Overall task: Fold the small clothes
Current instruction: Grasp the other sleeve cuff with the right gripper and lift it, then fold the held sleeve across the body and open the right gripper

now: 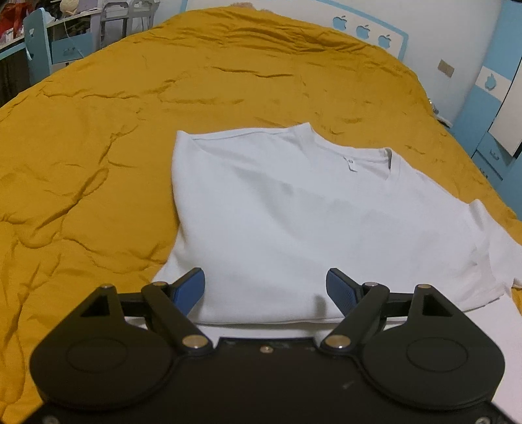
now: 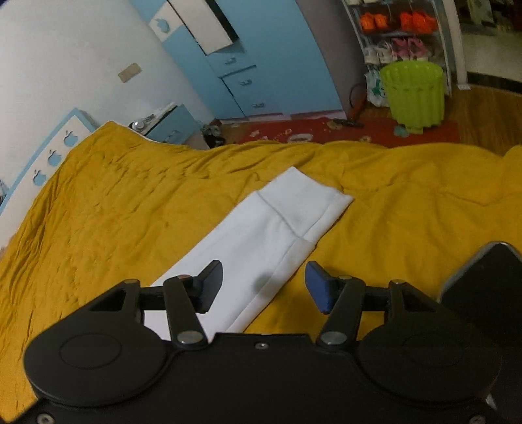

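A white T-shirt lies on the mustard-yellow bedspread, its left side folded in and its collar at the far end. Its right sleeve is spread out to the right. My left gripper is open and empty, just above the shirt's near folded edge. In the right wrist view the sleeve stretches away over the bedspread. My right gripper is open and empty, hovering over the sleeve's near part and its hem edge.
A white and blue headboard stands behind the bed. Blue drawers, a green bin and a red rug are on the floor past the bed's edge. A blue chair stands at the far left.
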`<state>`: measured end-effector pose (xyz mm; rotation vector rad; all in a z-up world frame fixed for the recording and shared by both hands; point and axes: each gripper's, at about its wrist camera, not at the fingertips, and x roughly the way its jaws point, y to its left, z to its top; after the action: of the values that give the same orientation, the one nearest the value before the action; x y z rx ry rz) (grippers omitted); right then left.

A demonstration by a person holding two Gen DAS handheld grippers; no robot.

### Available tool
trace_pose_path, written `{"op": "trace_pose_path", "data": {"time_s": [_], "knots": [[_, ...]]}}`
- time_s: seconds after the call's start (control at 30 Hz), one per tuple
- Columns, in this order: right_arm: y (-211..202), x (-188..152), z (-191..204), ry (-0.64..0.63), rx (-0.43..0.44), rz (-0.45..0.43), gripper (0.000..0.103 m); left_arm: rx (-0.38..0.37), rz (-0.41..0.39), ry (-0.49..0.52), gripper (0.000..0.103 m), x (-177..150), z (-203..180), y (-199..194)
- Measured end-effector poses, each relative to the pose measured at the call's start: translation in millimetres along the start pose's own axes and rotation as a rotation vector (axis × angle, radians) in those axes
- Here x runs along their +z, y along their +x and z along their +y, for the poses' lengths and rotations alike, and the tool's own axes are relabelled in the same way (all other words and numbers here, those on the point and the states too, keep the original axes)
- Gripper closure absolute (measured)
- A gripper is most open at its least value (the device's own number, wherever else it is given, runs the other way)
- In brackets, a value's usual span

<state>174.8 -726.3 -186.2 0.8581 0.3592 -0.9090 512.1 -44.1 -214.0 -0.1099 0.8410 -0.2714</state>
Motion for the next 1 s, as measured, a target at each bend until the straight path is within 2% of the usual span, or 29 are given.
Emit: {"op": "trace_pose_path", "data": {"time_s": [0.17, 0.27, 0.33, 0.37, 0.47, 0.57, 0.73, 0.8, 0.83, 1.0], "knots": [[26.3, 8.4, -9.9, 0.053, -0.041, -0.003, 0.045, 0.018, 0.012, 0.012, 0.018, -1.1, -5.5, 9.6], [34.5, 12.4, -18.7, 0.110, -0.019, -0.023, 0.045, 0.029, 0.017, 0.017, 0.018, -1.3, -7.1, 13.9], [36.7, 15.0, -22.2, 0.146, -0.003, -0.034, 0.057, 0.036, 0.019, 0.020, 0.018, -0.9, -8.7, 15.8], [36.4, 16.6, -22.5, 0.152, 0.000, -0.037, 0.077, 0.038, 0.019, 0.021, 0.018, -0.7, -9.5, 16.9], [29.2, 21.1, -16.9, 0.127, 0.008, -0.051, 0.083, 0.034, 0.015, 0.019, 0.018, 0.3, -11.1, 17.0], [11.5, 26.0, 3.3, 0.063, 0.039, -0.098, 0.084, 0.027, 0.008, 0.017, 0.018, 1.7, -11.3, 14.5], [-35.2, 25.7, 63.1, -0.020, 0.182, -0.135, 0.087, 0.009, -0.007, 0.027, 0.018, 4.4, -11.8, 5.7], [-59.0, 18.9, 99.6, -0.071, 0.272, -0.142, 0.095, 0.004, -0.016, 0.035, 0.018, 5.6, -11.0, 1.8], [-70.8, 13.8, 119.5, -0.099, 0.322, -0.138, 0.095, 0.001, -0.018, 0.037, 0.017, 6.1, -10.0, 0.3], [-121.6, -42.8, 227.0, -0.276, 0.566, -0.080, 0.095, -0.014, -0.030, 0.019, 0.015, 5.5, 0.3, -9.5]]}}
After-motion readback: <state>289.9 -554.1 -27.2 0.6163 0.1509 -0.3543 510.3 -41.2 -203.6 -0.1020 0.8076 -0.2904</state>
